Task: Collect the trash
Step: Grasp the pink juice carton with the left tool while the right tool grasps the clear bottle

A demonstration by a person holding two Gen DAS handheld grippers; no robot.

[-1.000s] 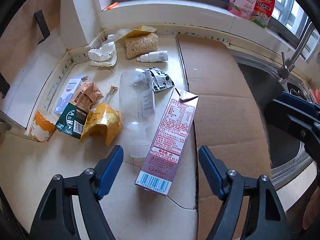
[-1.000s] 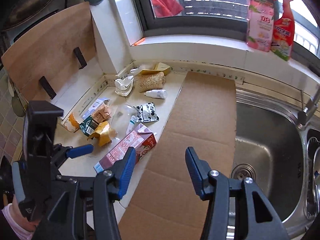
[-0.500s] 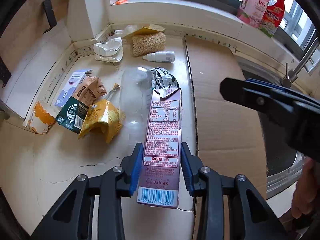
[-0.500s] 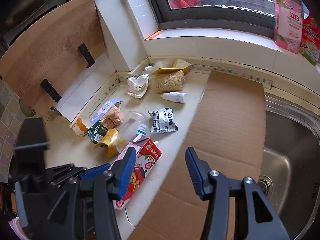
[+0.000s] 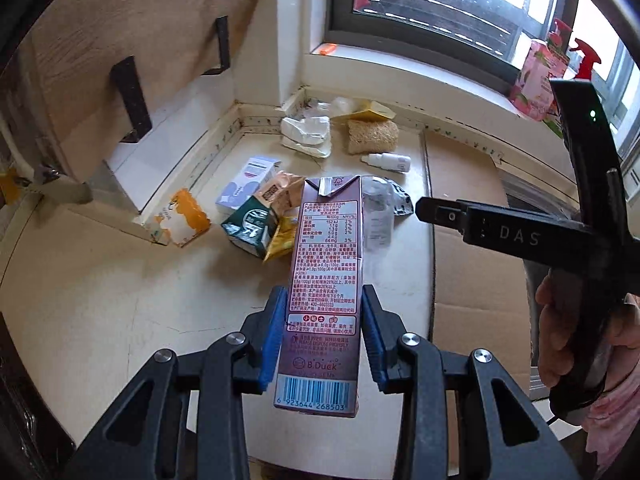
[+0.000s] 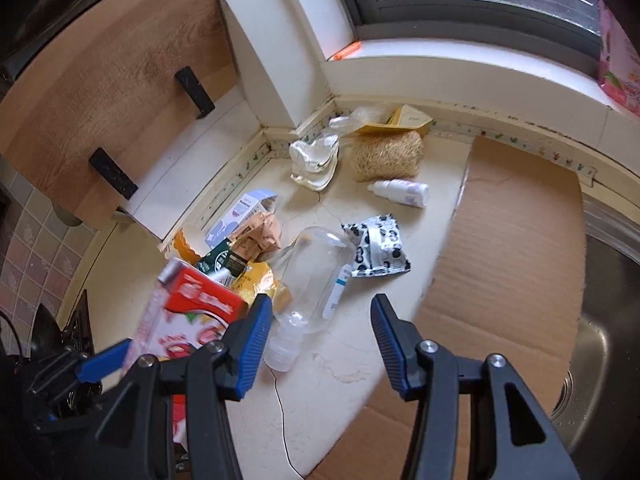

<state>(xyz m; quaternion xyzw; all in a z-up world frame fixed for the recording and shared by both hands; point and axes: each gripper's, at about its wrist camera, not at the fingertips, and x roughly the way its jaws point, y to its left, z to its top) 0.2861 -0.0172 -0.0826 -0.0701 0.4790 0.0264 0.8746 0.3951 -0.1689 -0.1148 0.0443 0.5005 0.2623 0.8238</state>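
My left gripper [image 5: 322, 330] is shut on a tall pink drink carton [image 5: 326, 276] and holds it lifted off the counter; the carton also shows in the right wrist view [image 6: 188, 312]. My right gripper [image 6: 320, 334] is open and empty, hovering above a clear plastic bottle [image 6: 312, 276] lying on the counter. Other trash lies around: crumpled snack packets [image 6: 244, 256], a black-and-white wrapper [image 6: 378, 246], a small white bottle [image 6: 400, 192], crumpled white paper [image 6: 314, 160] and a small blue-white box [image 6: 240, 214].
A flat cardboard sheet [image 6: 512, 248] covers the counter's right side beside a steel sink [image 6: 612, 320]. A loofah sponge [image 6: 388, 156] and a yellow packet [image 6: 412, 120] sit by the back wall. A wooden board [image 6: 100, 100] leans at the left. Cleaning bottles [image 5: 540, 76] stand on the windowsill.
My left gripper closed on the carton and lifted it off the counter, tilting up. My right gripper moved left and forward, over the clear bottle, and stays open.
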